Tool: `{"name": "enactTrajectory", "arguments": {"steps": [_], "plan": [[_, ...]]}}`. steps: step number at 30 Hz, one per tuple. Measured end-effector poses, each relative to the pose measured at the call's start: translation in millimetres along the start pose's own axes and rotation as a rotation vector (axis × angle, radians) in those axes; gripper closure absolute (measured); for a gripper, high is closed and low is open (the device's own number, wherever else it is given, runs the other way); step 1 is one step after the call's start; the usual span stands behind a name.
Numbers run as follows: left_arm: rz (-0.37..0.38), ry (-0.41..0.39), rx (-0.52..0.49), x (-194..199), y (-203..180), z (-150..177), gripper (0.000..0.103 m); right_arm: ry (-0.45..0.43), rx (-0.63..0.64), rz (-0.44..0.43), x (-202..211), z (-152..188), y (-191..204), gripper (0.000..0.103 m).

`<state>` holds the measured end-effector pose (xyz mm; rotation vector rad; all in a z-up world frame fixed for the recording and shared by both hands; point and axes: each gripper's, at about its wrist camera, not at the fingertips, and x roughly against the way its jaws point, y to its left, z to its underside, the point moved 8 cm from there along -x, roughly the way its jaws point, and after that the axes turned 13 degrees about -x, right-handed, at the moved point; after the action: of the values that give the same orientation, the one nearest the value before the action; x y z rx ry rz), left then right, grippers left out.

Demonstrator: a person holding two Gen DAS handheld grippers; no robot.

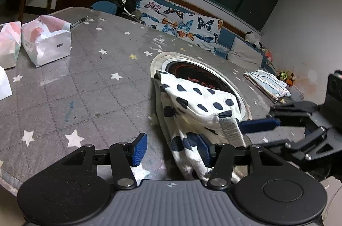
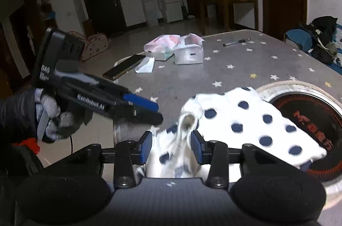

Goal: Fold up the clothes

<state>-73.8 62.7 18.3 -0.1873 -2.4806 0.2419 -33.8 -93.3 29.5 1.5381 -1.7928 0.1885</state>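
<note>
We see a grey star-patterned table (image 1: 85,80) filling most of both views, with a round inset cooktop (image 1: 198,74) at about three o'clock of its middle in the left wrist view. The white garment with navy dots (image 1: 192,106) lies bunched at the table's near edge, one part draped over the cooktop's rim at its seven o'clock. Our left gripper (image 1: 173,150) stands wide, with the cloth touching only its right pad. Our right gripper (image 2: 172,147) is at middling width with bunched cloth between its pads; we cannot tell whether they pinch it. In the right wrist view a gloved hand (image 2: 53,117) holds the left gripper at nine o'clock. At the table's far side, around eleven o'clock, sit two torn tissue packs (image 2: 175,49), a phone (image 2: 124,70) and a pen (image 2: 236,41). A folded striped cloth (image 1: 267,85) rests beyond the cooktop at three o'clock.
</note>
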Motion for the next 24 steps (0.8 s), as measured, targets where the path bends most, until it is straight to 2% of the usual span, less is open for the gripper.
{"name": "enactTrajectory", "arguments": {"steps": [5, 11, 13, 20, 24], "plan": [[0.007, -0.025, -0.019, 2.7, -5.1, -8.2, 0.048, 0.009, -0.025, 0.010, 13.7, 14.8, -0.8, 0.063], [0.010, -0.040, -0.033, 5.1, -9.3, -14.9, 0.047, -0.015, -0.034, -0.030, 19.1, 24.5, 11.3, 0.060], [0.014, -0.044, -0.037, 6.1, -10.8, -16.2, 0.046, -0.024, -0.036, -0.012, 20.4, 24.9, 9.1, 0.057], [0.030, -0.038, -0.039, 4.5, -15.2, -13.4, 0.046, -0.034, -0.042, 0.034, 24.1, 29.6, 5.2, 0.057], [0.037, -0.031, -0.048, 3.0, -17.1, -10.8, 0.048, -0.018, -0.026, 0.098, 19.5, 36.2, 2.9, 0.058]]}}
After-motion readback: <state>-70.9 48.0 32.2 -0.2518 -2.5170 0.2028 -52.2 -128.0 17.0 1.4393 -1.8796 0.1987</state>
